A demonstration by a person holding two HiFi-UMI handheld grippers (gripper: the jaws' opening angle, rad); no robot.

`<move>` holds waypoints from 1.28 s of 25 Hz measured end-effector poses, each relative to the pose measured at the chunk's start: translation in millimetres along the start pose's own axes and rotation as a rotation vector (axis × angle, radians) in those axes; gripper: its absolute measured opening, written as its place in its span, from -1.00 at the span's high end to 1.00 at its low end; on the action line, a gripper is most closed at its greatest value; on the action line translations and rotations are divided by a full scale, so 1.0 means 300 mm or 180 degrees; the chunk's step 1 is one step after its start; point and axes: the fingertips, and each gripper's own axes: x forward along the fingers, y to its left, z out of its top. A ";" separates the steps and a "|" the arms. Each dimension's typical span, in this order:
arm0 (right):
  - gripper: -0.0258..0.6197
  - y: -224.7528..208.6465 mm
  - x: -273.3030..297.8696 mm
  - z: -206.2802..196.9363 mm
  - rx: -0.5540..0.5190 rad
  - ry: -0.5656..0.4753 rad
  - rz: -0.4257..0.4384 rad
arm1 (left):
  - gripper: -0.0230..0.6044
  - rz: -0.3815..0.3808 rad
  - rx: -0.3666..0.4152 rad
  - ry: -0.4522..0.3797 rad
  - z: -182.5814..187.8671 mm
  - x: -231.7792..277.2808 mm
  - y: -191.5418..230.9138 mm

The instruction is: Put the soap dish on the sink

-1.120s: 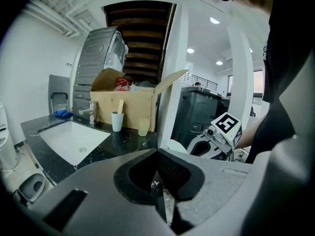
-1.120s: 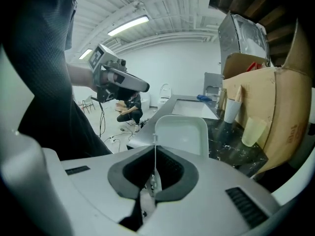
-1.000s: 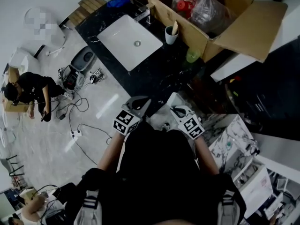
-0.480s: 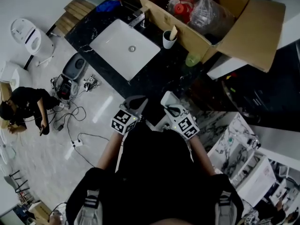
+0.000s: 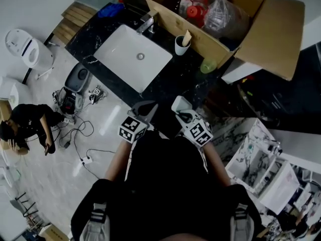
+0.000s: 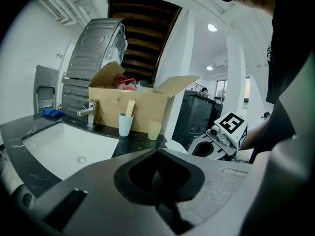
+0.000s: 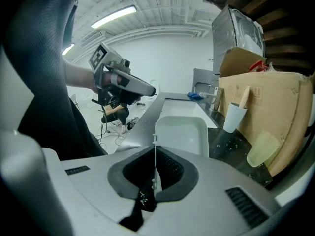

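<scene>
Pinching the soap dish [image 7: 181,132] by its near rim, the right claw [image 7: 154,156] hangs beside the closed, empty left claw [image 6: 158,156], short of the sink [image 5: 131,58].

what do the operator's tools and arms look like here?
The left tool and right tool are light grey shells with dark jaw linings, tapering to a point. Each carries a marker cube with black-and-white squares. The person wears a black top with short sleeves.

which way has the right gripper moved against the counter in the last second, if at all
Yes, slightly: the right gripper, shut on the soap dish, has edged forward and to the left, a little closer to the white cup and the sink.
</scene>
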 end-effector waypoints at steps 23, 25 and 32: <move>0.92 -0.065 0.170 0.000 0.0011 0.0349 -0.0345 | 0.93 -0.0386 0.0176 0.0105 0.005 0.000 0.158; 0.92 -0.062 0.180 -0.010 0.0041 0.0390 -0.0358 | 0.93 -0.0411 0.0185 0.0111 0.000 -0.003 0.161; 0.92 -0.062 0.215 -0.024 0.0126 0.0455 -0.0354 | 0.93 -0.0421 0.0204 0.0113 -0.009 -0.012 0.194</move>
